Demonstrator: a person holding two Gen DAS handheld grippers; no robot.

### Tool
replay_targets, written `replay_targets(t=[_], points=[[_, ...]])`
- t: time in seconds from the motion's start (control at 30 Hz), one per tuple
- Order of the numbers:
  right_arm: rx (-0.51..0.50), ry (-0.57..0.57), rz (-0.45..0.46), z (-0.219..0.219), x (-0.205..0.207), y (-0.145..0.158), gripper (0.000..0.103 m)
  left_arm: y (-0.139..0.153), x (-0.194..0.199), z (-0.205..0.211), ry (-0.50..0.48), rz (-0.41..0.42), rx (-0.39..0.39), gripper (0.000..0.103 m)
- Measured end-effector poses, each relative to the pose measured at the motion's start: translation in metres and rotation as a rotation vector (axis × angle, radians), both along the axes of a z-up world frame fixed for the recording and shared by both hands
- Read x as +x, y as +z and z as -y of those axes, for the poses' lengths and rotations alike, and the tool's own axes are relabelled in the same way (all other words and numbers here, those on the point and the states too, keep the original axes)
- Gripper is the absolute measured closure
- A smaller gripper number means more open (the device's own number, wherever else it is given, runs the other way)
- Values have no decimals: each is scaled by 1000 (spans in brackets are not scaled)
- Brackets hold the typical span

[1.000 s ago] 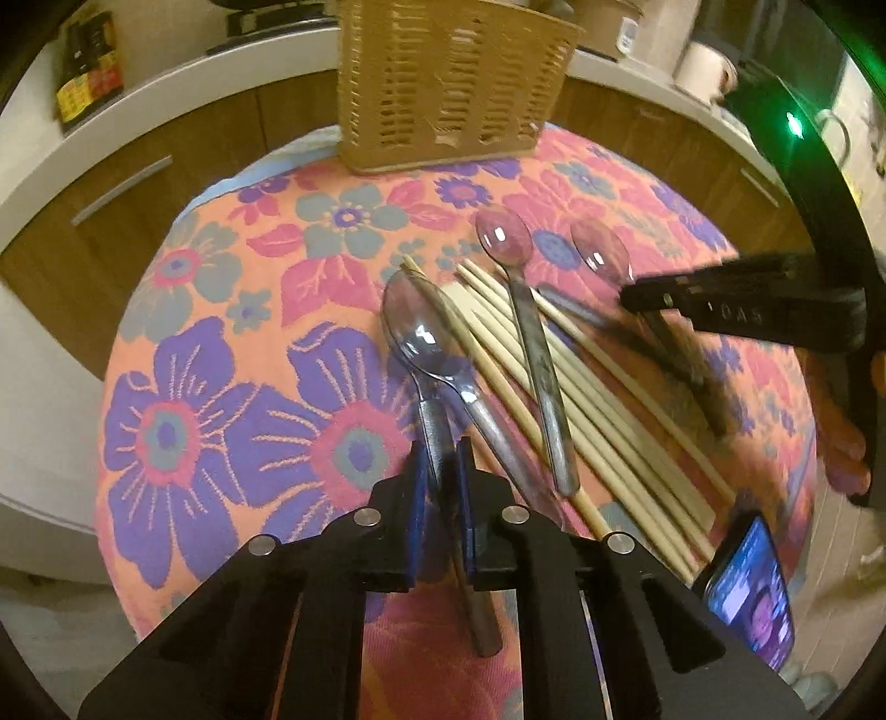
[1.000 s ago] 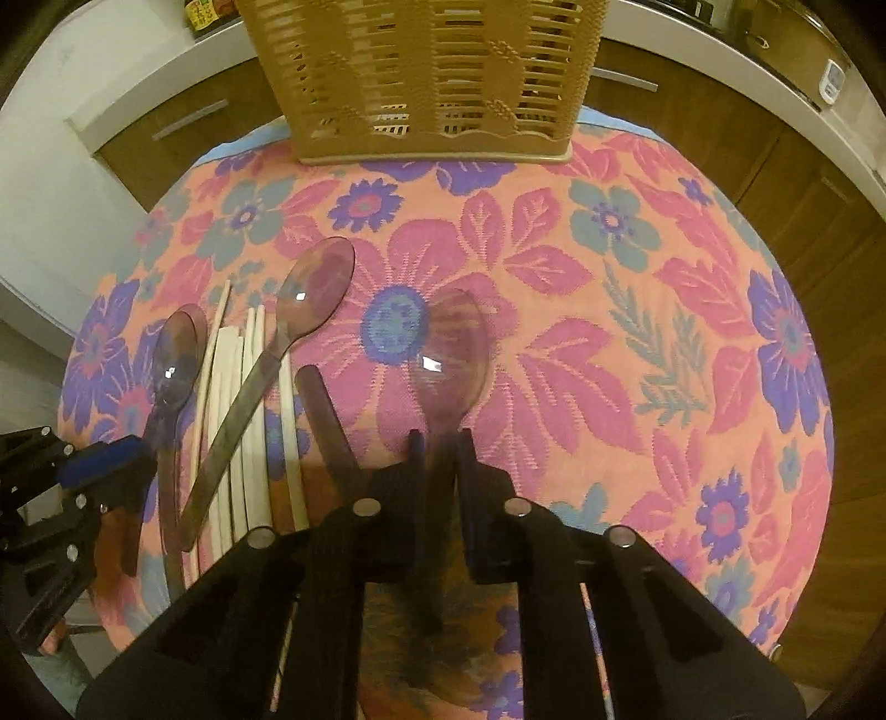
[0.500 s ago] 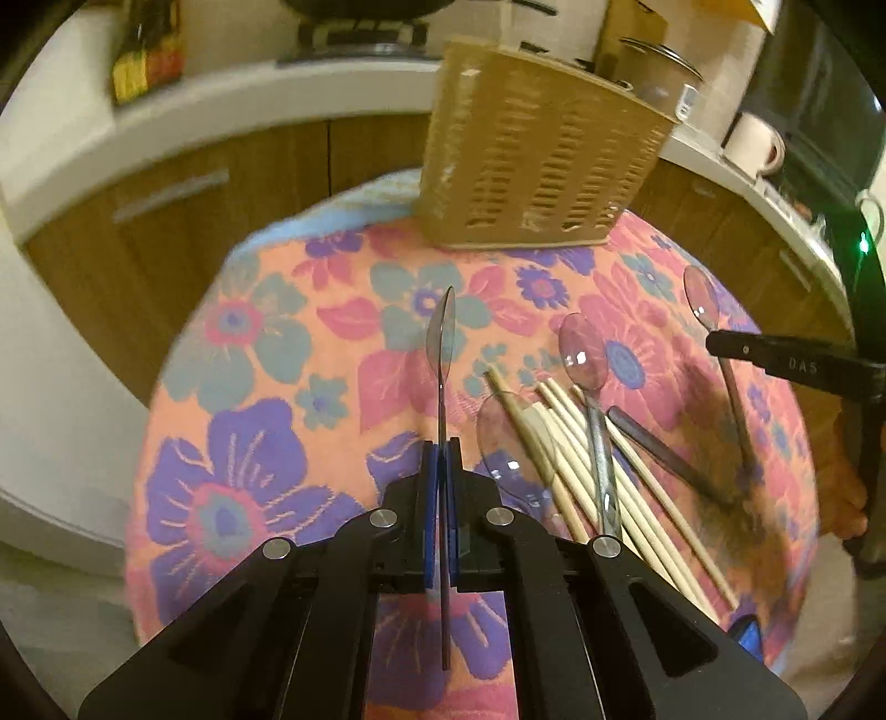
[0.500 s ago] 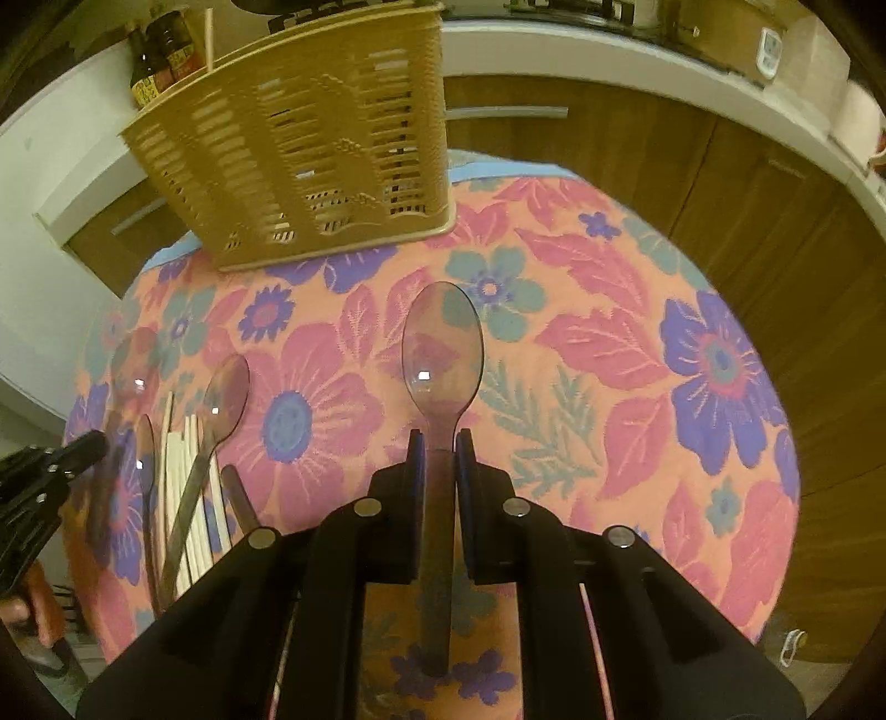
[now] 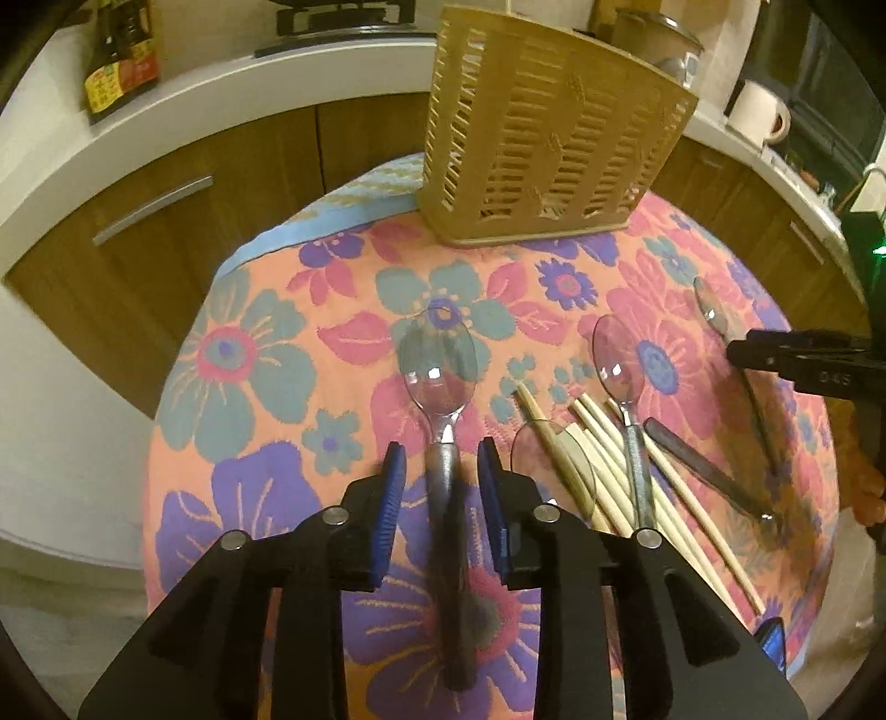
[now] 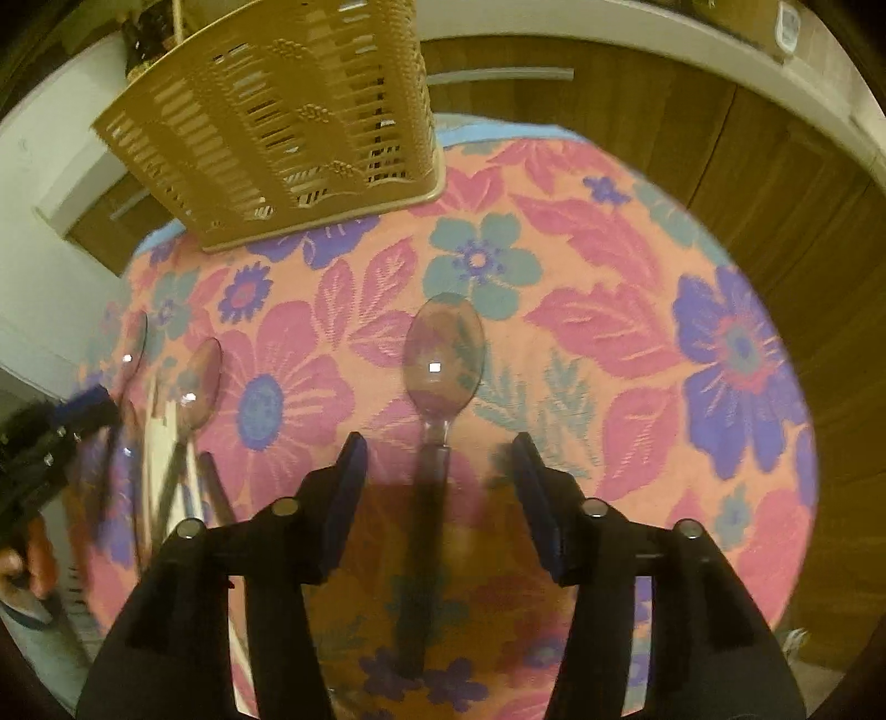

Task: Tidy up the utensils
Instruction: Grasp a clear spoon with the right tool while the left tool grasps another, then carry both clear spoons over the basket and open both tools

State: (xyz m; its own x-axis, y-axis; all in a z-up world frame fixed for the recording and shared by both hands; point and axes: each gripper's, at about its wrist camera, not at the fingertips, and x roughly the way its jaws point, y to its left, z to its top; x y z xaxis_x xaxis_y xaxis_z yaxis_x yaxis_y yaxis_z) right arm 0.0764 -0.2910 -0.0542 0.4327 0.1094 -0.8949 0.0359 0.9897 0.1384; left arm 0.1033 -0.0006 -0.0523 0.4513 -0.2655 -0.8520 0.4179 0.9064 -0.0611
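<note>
My left gripper (image 5: 440, 477) has its jaws opening. A clear plastic spoon (image 5: 438, 368) lies on the flowered cloth, its blurred handle between the blue pads (image 5: 392, 487) and touching neither. My right gripper (image 6: 440, 471) is opening wider, and a second clear spoon (image 6: 443, 349) lies with its handle in the gap, free of both pads. The tan slotted basket (image 5: 548, 138) stands at the far edge of the round table (image 5: 232, 343), also in the right wrist view as the basket (image 6: 277, 127). Pale chopsticks (image 5: 603, 459) and another spoon (image 5: 620, 354) lie in a pile.
Wooden cabinets and a white counter ring the table. On the counter stand a dark bottle (image 5: 119, 50) and a white mug (image 5: 758, 111). A phone (image 5: 772, 653) lies at the table's near right edge. A hand (image 6: 27, 559) shows beside the left gripper.
Both grippers, shut on spoon handles at the pile, lifted the spoons and carried them apart, left and right. Now both jaws have opened and each spoon lies loose on the cloth.
</note>
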Motion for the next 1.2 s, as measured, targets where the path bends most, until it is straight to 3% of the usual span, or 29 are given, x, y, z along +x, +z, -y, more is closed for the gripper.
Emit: replay_targets(t=[0.07, 0.17, 0.3, 0.33, 0.37, 0.43, 0.63, 0.93, 1.03, 1.2], points=[[4, 11, -33, -2, 0, -3, 53, -3, 2, 4, -9, -15, 27, 77], [-26, 16, -59, -7, 3, -6, 71, -6, 4, 12, -27, -18, 71, 77], [-88, 41, -70, -17, 8, -5, 87, -8, 2, 22, -46, -9, 132, 77], [-99, 52, -70, -20, 9, -5, 92, -9, 2, 24, -50, -4, 143, 81], [-105, 64, -66, -23, 8, -4, 93, -9, 0, 26, -57, 8, 155, 92], [-99, 77, -59, -26, 8, -3, 93, -9, -2, 30, -56, 17, 163, 93], [-48, 114, 31, -37, 0, 16, 93, 11, -12, 27, -42, 91, 89, 93], [13, 154, 215, -42, -17, 73, 93, 85, -33, 35, -58, 310, -97, 93], [20, 162, 266, -38, -10, 86, 93, 106, -34, 42, -88, 359, -186, 93], [28, 178, 352, -40, -11, 111, 93, 134, -35, 50, -99, 438, -267, 93]])
